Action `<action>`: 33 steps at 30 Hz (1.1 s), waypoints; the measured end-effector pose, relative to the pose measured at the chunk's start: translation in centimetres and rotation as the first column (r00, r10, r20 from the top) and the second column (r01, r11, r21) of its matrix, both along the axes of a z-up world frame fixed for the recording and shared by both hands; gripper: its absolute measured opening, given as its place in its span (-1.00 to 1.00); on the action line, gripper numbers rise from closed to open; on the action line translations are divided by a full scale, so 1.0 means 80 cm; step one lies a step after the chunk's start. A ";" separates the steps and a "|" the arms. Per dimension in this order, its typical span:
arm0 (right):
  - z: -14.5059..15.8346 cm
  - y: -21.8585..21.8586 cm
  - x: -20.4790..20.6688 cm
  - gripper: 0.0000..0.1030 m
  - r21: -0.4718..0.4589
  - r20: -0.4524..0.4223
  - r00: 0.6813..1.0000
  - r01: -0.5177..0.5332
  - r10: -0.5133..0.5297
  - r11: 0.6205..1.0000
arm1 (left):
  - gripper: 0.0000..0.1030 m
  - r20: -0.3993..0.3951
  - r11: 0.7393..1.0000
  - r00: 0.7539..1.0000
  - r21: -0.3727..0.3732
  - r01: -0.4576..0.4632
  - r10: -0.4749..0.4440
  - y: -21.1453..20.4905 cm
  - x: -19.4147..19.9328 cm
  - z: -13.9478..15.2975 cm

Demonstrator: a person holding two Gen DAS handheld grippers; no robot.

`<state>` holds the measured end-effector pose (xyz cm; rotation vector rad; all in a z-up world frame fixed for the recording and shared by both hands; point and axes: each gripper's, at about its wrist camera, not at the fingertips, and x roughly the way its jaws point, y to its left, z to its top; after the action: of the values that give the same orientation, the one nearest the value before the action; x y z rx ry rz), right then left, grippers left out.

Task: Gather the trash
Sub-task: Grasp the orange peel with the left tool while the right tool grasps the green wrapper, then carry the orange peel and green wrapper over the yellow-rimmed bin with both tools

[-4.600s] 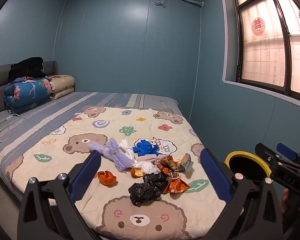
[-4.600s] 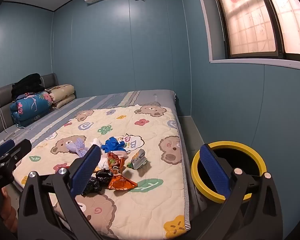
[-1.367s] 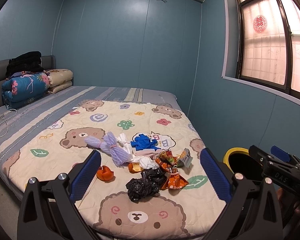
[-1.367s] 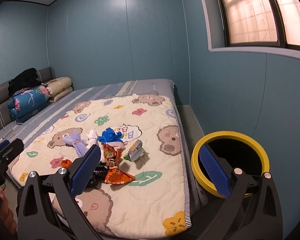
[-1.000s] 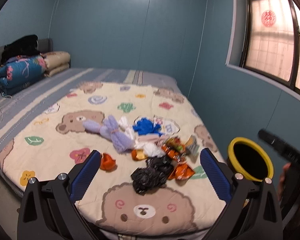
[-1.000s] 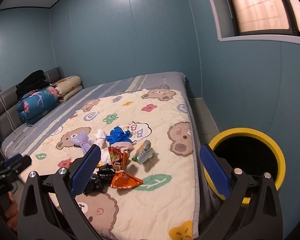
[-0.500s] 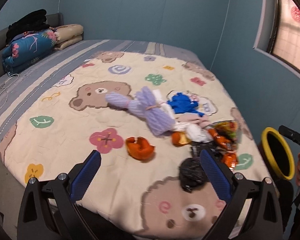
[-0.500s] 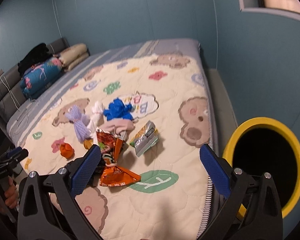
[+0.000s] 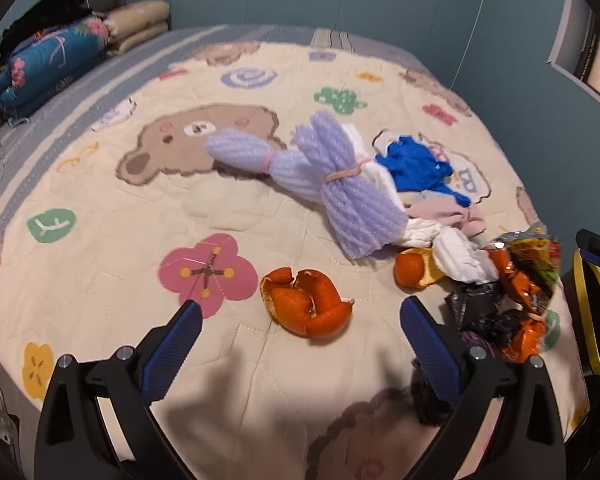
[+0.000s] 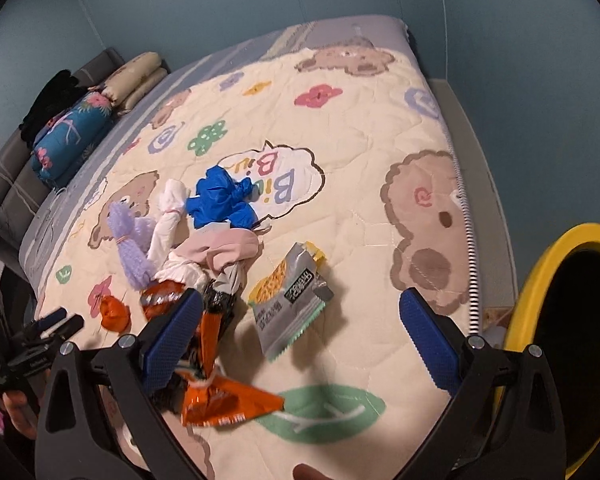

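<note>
Beside the orange peel (image 9: 306, 306) lies purple yarn (image 9: 340, 196).

Trash pile (image 10: 204, 248) on the quilt (image 10: 360, 152), bin (image 10: 540, 280) off the bed's right edge, pillows (image 9: 56, 52) far left

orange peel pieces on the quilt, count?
2. One peel lies alone ahead of the open left gripper; the other touches the white tissue. More may hide under the pile.

Quilted matt cloth bedspread (image 9: 100, 184); fuzzy lilac yarn bundle (image 9: 340, 192); glossy foil snack wrapper (image 10: 292, 296); dimpled orange peel (image 9: 306, 306).
</note>
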<state>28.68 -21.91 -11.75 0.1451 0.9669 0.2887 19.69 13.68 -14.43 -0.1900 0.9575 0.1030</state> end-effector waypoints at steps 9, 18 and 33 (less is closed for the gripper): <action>-0.044 0.006 0.024 0.52 0.033 -0.083 0.996 0.025 -0.022 0.999 | 0.67 -0.103 1.000 0.994 -0.006 -0.021 0.021 0.010 0.037 -0.043; -0.069 0.013 0.025 -0.13 0.070 -0.147 0.989 -0.009 0.019 0.998 | -0.11 -0.135 0.999 0.990 -0.030 0.039 -0.042 -0.006 0.050 -0.062; -0.038 -0.002 0.008 -0.58 0.150 -0.033 0.998 -0.046 0.051 0.988 | -0.36 -0.020 0.996 0.998 -0.064 0.062 -0.063 -0.003 0.026 -0.034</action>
<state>29.32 -22.08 -14.79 0.2651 0.9865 0.4049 21.73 13.45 -17.13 -0.2172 0.9889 0.0172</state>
